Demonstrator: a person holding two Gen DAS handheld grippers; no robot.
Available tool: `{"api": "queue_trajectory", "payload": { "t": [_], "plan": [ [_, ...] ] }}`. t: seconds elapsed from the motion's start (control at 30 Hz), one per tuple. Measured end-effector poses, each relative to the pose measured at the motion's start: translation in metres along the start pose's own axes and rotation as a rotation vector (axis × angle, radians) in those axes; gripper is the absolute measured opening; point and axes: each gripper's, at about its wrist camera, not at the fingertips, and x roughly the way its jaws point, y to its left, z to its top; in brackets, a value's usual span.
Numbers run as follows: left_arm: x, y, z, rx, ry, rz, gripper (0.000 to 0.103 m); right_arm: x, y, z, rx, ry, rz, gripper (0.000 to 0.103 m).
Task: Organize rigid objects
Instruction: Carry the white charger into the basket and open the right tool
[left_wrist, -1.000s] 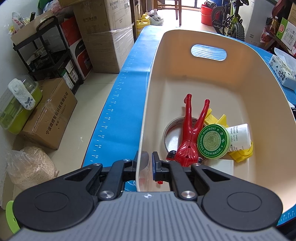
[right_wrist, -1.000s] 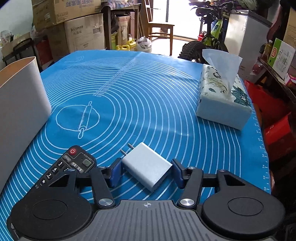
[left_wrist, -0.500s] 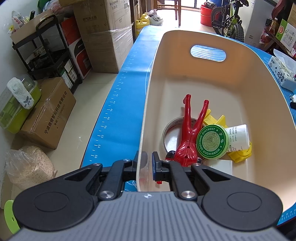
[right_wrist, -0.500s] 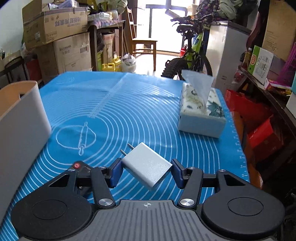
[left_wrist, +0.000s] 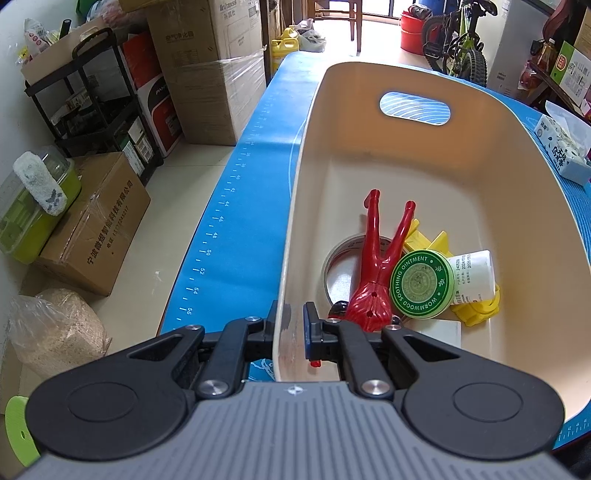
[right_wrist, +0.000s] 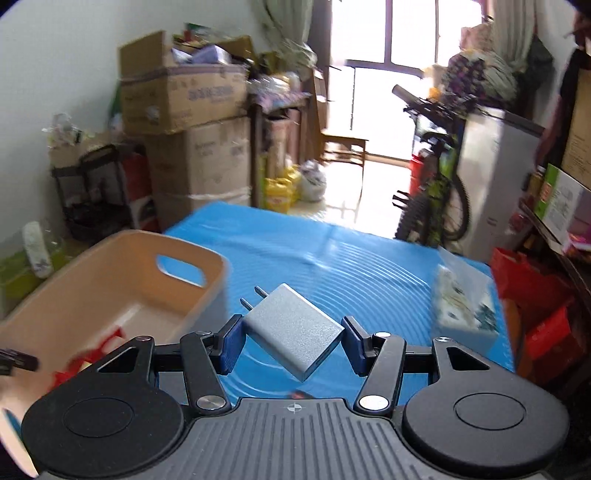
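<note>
Left wrist view: left gripper (left_wrist: 289, 328) has its black fingers (left_wrist: 313, 334) closed onto the near rim of the bin (left_wrist: 436, 166), one finger outside the wall, one inside. Bin is a smooth, matte cream plastic tub with rounded corners and an oval handle cut-out in the far wall; a dull scuff marks the rim at the grip. It stands on the blue mat (left_wrist: 236, 206), a ruler scale printed along the mat's edge, covering the counter.

Contents, clustered at the near end: glossy red plastic figurine (left_wrist: 376, 273), legs splayed toward the far wall, lying across a roll of tape (left_wrist: 338, 271); round green tin (left_wrist: 422, 283) lettered "WORMWOOD SOOTHING OINTMENT", leaning against the figurine; white cylindrical container (left_wrist: 474, 275) on its side behind the tin; yellow plastic piece (left_wrist: 476, 308) beneath both. A flat white item near the gripper is too hidden to identify.

Right wrist view (blurred): right gripper (right_wrist: 292, 341) holds a white charger (right_wrist: 291, 330) between blue-padded fingers (right_wrist: 229, 343). Charger is a flat rectangular block, smooth shell, rounded edges, two metal prongs pointing up-left; held at a diagonal, above the mat and just right of the bin (right_wrist: 122, 280). Tissue box (right_wrist: 463, 314), floral print, sits on the mat to the right.
</note>
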Motion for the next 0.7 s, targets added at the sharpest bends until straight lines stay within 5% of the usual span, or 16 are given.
{"api": "queue_trajectory", "payload": {
  "t": [0.4,0.7],
  "plan": [
    [0.000,0.002,-0.001,-0.006,-0.004,-0.014,0.011,0.021,0.106,-0.001,-0.043,0.051,0.187,0.060],
    [0.000,0.002,-0.001,-0.007,-0.003,-0.021,0.011,0.051,0.157,-0.026,-0.160,0.185,0.176,0.060]
  ]
}}
